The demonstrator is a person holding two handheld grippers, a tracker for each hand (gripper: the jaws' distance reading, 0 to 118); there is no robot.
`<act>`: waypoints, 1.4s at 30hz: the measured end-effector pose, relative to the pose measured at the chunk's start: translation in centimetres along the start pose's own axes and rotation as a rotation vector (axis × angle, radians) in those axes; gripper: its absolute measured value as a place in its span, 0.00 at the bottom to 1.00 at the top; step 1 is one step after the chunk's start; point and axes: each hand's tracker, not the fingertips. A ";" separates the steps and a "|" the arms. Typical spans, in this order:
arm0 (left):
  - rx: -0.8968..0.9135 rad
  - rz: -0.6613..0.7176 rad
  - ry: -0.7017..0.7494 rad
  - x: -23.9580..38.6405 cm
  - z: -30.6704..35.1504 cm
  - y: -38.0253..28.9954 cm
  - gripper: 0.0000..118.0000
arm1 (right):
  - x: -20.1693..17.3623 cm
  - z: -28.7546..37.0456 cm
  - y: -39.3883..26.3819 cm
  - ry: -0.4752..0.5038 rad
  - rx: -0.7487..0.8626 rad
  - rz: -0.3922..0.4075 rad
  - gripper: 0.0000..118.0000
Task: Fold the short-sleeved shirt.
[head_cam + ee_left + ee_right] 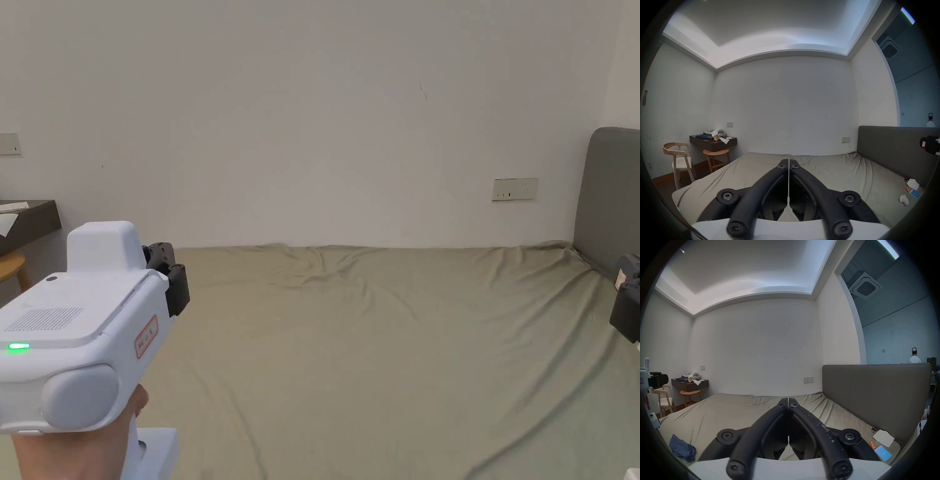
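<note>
A crumpled blue garment (682, 449) lies on the olive bed sheet (387, 350) near the bed's front left edge in the right gripper view. My left gripper (788, 162) is held above the bed, its two black jaws pressed together with nothing between them; in the head view the left gripper (170, 275) sits at the left in a hand. My right gripper (788, 401) is likewise shut and empty above the sheet, and the right gripper (627, 300) pokes in at the right edge of the head view. Both hang well clear of the blue garment.
A grey headboard (875, 394) bounds the bed's right side. A phone (883, 453), an orange item (872, 444) and a white tissue (883, 437) lie beside it. A wall shelf with clothes (713, 139), a stool (716, 155) and a chair (679, 159) stand left. A person (914, 356) stands beyond the headboard.
</note>
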 end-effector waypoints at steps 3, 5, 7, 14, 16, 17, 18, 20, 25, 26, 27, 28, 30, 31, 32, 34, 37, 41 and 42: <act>-0.036 0.000 -0.021 -0.2 -0.4 0.1 0.21 | 0.2 -0.3 -0.1 0.003 -0.014 0.019 0.27; -0.029 -0.015 -0.009 0.1 -0.4 0.0 0.59 | 0.4 -0.5 -0.2 0.018 -0.030 -0.004 0.43; -0.028 -0.003 -0.014 0.1 -0.4 0.0 0.91 | 0.1 -0.3 -0.4 0.011 -0.026 -0.006 0.72; -0.032 0.045 -0.061 0.1 -0.6 -0.2 1.00 | 0.0 -0.6 -0.9 -0.003 -0.004 0.037 1.00; -0.034 0.039 -0.060 0.2 -0.8 -0.4 1.00 | -0.1 -0.7 -1.0 -0.005 -0.002 0.047 1.00; -0.032 0.029 -0.060 0.3 -0.8 -0.7 1.00 | -0.2 -0.7 -1.1 -0.013 0.002 0.060 1.00; -0.027 0.018 -0.058 0.4 -0.8 -0.9 1.00 | -0.3 -0.6 -1.0 -0.022 0.009 0.069 1.00; -0.024 -0.004 -0.051 0.5 -0.8 -1.0 1.00 | -0.4 -0.5 -1.0 -0.027 0.017 0.078 1.00; -0.043 0.002 -0.049 0.4 -1.9 -1.8 1.00 | -0.3 -1.2 -1.5 -0.032 0.001 0.055 1.00; -0.056 -0.004 -0.045 0.5 -2.3 -2.2 1.00 | -0.1 -2.0 -2.0 -0.039 -0.023 0.061 1.00; -0.083 -0.017 -0.042 0.7 -2.9 -2.8 1.00 | -0.2 -2.7 -2.7 -0.045 -0.062 0.078 1.00; -0.133 -0.036 -0.036 1.0 -3.9 -3.8 1.00 | -0.3 -3.8 -3.6 -0.042 -0.115 0.101 1.00; -0.237 -0.019 -0.056 1.4 -6.3 -7.1 1.00 | -0.4 -6.6 -6.7 -0.001 -0.253 0.123 1.00; -0.285 0.022 -0.077 1.7 -7.6 -9.5 1.00 | -0.6 -8.1 -9.0 0.026 -0.323 0.116 1.00; -0.349 0.070 -0.102 2.1 -8.9 -12.0 1.00 | -0.9 -9.6 -11.7 0.046 -0.389 0.101 1.00; -0.485 0.083 -0.084 3.4 -11.3 -17.8 1.00 | -1.2 -12.4 -17.5 0.077 -0.543 0.074 1.00; -0.682 0.002 -0.019 5.9 -13.1 -25.9 1.00 | -2.7 -14.9 -25.5 0.092 -0.740 0.103 1.00; -0.750 -0.002 -0.049 7.7 -15.0 -32.1 1.00 | -3.4 -16.3 -31.3 0.117 -0.762 0.098 1.00; -0.739 -0.001 -0.057 8.0 -15.3 -33.0 1.00 | -3.5 -16.5 -32.0 0.114 -0.804 0.086 1.00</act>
